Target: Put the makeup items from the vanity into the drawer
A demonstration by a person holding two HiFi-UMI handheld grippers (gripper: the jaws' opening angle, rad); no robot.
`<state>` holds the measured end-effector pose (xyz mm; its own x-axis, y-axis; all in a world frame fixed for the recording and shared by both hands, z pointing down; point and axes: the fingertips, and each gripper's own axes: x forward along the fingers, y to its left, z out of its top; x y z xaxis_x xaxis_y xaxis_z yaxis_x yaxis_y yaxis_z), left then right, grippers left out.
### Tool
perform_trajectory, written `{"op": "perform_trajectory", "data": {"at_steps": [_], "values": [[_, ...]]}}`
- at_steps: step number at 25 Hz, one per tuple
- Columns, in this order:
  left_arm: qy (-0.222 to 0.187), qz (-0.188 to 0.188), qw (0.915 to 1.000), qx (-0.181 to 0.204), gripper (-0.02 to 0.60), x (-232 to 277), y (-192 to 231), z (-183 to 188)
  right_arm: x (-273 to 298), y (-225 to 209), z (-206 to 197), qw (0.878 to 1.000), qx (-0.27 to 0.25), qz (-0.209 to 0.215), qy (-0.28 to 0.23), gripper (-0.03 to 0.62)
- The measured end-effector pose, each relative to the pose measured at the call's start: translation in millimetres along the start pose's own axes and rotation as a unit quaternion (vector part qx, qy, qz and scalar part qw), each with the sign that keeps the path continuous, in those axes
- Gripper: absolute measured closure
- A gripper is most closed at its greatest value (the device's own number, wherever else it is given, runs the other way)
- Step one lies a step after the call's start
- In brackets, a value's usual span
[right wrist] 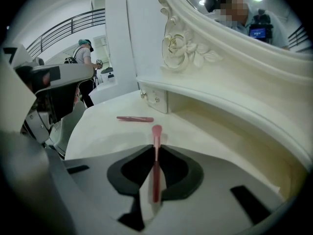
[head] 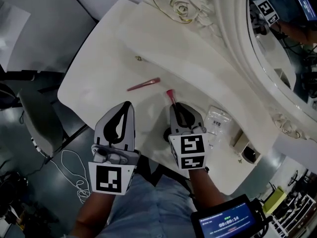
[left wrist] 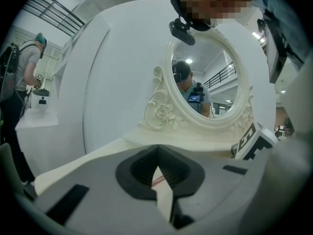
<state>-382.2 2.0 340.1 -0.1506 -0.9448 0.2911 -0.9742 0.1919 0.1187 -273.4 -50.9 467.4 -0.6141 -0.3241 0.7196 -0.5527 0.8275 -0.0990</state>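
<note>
The right gripper [right wrist: 154, 148] is clamping a slim pink makeup stick [right wrist: 156, 130], whose rounded tip is poking out ahead of its jaws. Just to its left, the left gripper [head: 126, 107] is hovering closed and empty. Ahead-left, a second flat pink stick [right wrist: 135, 118] is lying on the cream vanity top [right wrist: 98, 136].

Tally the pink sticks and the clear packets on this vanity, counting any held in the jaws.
Pink sticks: 2, one lying loose and one clamped in the right gripper
Clear packets: 1
Total: 3
</note>
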Motion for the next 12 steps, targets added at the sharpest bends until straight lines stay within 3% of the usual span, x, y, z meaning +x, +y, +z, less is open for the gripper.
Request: {"op": "perform_trajectory", "data": {"at_steps": [12], "values": [[-0.056,-0.047,0.9967,0.033,0.581,-27,-73,51,-96,-15,41,0.995,0.0,-0.02,-0.098,0.553]]}}
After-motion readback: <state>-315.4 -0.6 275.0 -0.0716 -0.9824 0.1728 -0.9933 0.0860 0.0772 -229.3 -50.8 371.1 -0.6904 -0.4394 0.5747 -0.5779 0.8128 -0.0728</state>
